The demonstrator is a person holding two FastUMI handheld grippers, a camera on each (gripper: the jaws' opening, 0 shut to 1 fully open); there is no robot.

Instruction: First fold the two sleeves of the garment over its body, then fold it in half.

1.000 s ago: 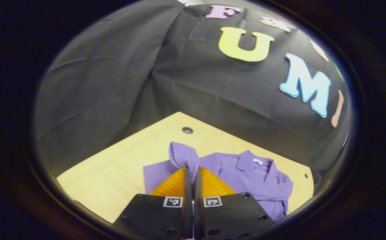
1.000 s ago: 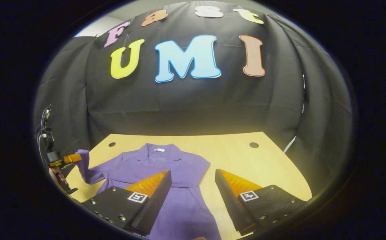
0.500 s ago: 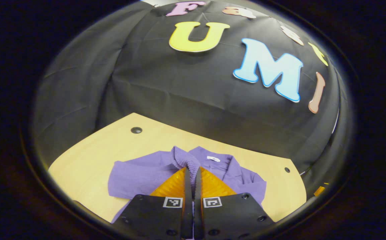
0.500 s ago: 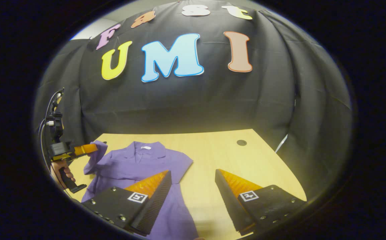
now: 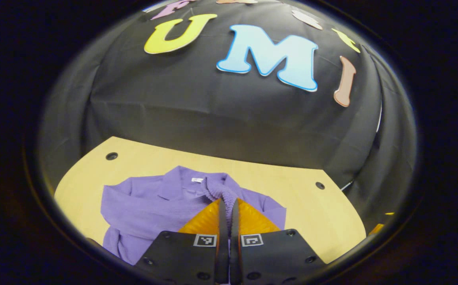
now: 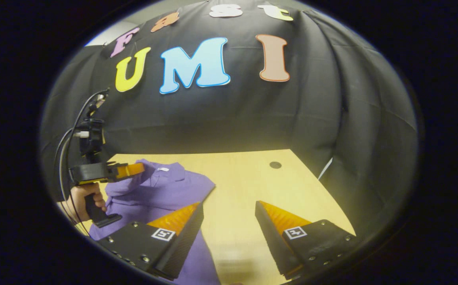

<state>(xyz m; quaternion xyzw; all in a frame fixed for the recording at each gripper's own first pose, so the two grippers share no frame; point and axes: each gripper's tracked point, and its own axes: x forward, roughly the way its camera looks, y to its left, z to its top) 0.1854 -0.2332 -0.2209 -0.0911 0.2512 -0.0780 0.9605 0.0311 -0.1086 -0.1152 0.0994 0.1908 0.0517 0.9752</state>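
A purple collared shirt (image 5: 149,206) lies flat on the light wooden table (image 5: 324,221), collar toward the back wall. My left gripper (image 5: 227,204) is shut on the cuff of one sleeve (image 5: 223,192), held up above the shirt's chest near the collar. In the right gripper view the left gripper (image 6: 135,170) is at the left, held by a hand (image 6: 84,196), with the sleeve (image 6: 128,184) draped from it over the shirt (image 6: 165,194). My right gripper (image 6: 229,209) stands open above bare table just right of the shirt, nothing between its fingers.
The table has small round holes near its back corners (image 5: 111,156) (image 5: 320,185) (image 6: 275,164). Black cloth walls close in behind and on both sides. Bare wood lies to the right of the shirt (image 6: 244,186). Cables (image 6: 68,138) trail from the left gripper.
My left gripper has carried the sleeve cuff rightward, from beside the shirt to over its chest. My right gripper has drifted right, off the shirt's body onto bare table, still open.
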